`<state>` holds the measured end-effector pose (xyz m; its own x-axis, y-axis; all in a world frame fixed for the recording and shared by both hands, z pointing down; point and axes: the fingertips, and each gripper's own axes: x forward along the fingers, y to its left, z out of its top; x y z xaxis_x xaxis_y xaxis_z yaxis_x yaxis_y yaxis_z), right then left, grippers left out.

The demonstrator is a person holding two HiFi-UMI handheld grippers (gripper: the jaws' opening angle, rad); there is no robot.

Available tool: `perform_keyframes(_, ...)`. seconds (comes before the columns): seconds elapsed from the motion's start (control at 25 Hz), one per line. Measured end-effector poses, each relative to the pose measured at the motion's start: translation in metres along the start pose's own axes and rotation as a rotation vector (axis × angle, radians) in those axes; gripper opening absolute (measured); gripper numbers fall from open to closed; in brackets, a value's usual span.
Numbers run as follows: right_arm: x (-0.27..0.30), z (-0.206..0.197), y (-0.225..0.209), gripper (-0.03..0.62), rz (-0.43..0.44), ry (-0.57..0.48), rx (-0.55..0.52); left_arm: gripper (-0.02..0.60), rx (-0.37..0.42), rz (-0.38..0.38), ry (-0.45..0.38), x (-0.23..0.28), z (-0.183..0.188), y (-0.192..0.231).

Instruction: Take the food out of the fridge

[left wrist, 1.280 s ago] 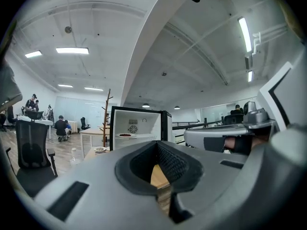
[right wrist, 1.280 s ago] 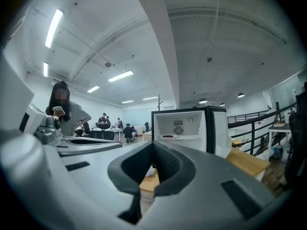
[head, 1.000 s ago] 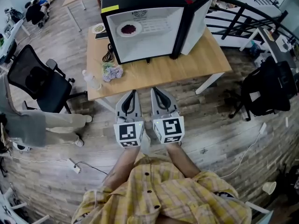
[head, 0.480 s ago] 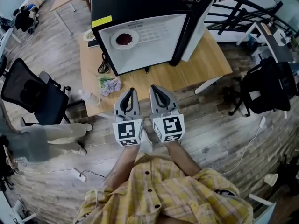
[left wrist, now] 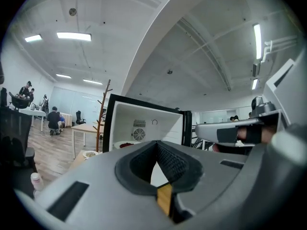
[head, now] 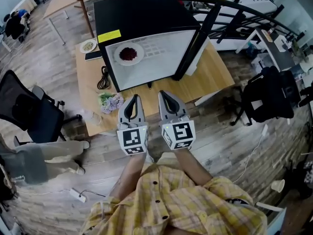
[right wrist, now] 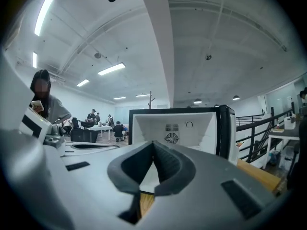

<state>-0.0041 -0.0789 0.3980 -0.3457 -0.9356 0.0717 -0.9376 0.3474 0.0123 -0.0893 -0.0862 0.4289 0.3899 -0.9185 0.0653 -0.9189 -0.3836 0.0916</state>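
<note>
- The fridge (head: pixel 142 13) stands on the surface (head: pixel 215 72), with its door (head: pixel 196 53) swung open at its right side.
- The food (head: pixel 128 53) is a dark red heap on a white plate (head: pixel 118 58). It sits inside the fridge, toward the left wall.
- The left gripper (head: pixel 134 98) and right gripper (head: pixel 162 95) are side by side in front of the fridge, near the surface's front edge. Both point level at the opening, with jaws closed together and nothing between them.
- The step in hand looks like the approach. The left gripper lines up better with the plate, so it seems the natural one to reach in.
- Its jaws should be spread before they enter the fridge, or the closed tips may push the plate toward the back wall.
- As held, the jaws part sideways. Pinching the plate's near rim from above and below would likely need a roll of the wrist first.
- Draw the plate straight out, flat and slowly, so the heap does not slide off.
- Keep the right gripper away from the door. It could support the plate's free edge once it is outside the fridge.
</note>
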Motion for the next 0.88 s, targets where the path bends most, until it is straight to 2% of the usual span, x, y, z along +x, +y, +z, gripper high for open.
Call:
perform_keyframes(0.32, 0.013, 0.004, -0.006, 0.008, 0.027, -0.017, 0.010, 0.008, 0.002, 0.006, -0.014, 0.025, 0.002, -0.005)
perform_keyframes(0.6, 0.048, -0.001, -0.033, 0.008, 0.050, -0.014, 0.027, 0.008, 0.025, 0.029, -0.003, 0.062, 0.006, -0.003)
perform_keyframes(0.76, 0.069, -0.004, -0.047, 0.008, 0.065, -0.005, 0.039, 0.008, -0.008, 0.042, -0.005, 0.083, 0.005, 0.003)
perform_keyframes(0.88, 0.082, -0.006, -0.059, 0.008, 0.070, -0.001, 0.040, 0.008, -0.066, 0.036, 0.006, 0.102, -0.003, 0.005)
